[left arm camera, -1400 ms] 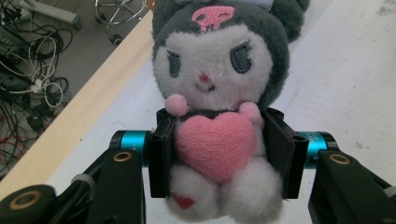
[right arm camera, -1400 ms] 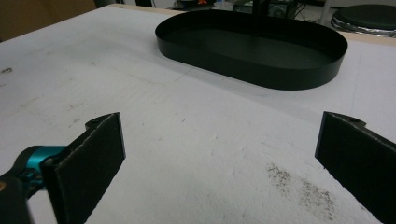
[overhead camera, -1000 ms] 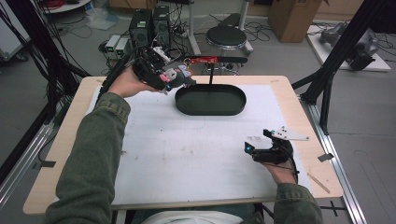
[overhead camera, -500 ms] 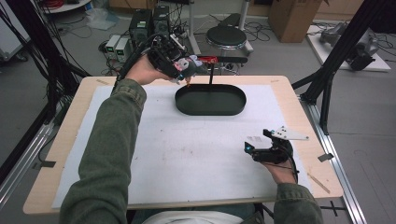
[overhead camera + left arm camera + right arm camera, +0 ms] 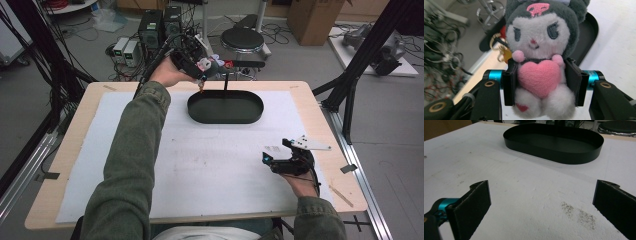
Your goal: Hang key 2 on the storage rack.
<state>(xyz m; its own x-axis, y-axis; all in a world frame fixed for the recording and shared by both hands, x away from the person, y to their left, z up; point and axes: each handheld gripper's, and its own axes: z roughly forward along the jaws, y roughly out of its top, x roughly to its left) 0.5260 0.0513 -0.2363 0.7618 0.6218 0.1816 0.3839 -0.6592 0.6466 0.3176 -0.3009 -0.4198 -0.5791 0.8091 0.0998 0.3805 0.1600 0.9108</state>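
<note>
Your left gripper (image 5: 541, 82) is clamped on the grey-and-white plush doll with a pink heart (image 5: 540, 57) — just ahead sits the black oval metal tray (image 5: 226, 107) with its stand; the doll's dangling gold clasp (image 5: 501, 51) could snag there — your right gripper (image 5: 541, 202) rests apart.

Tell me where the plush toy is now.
The plush toy is clamped in the left gripper, at the far left end of the black tray.

Grey-white plush (image 5: 541, 50) w/ pink heart (image 5: 539, 77)
</note>
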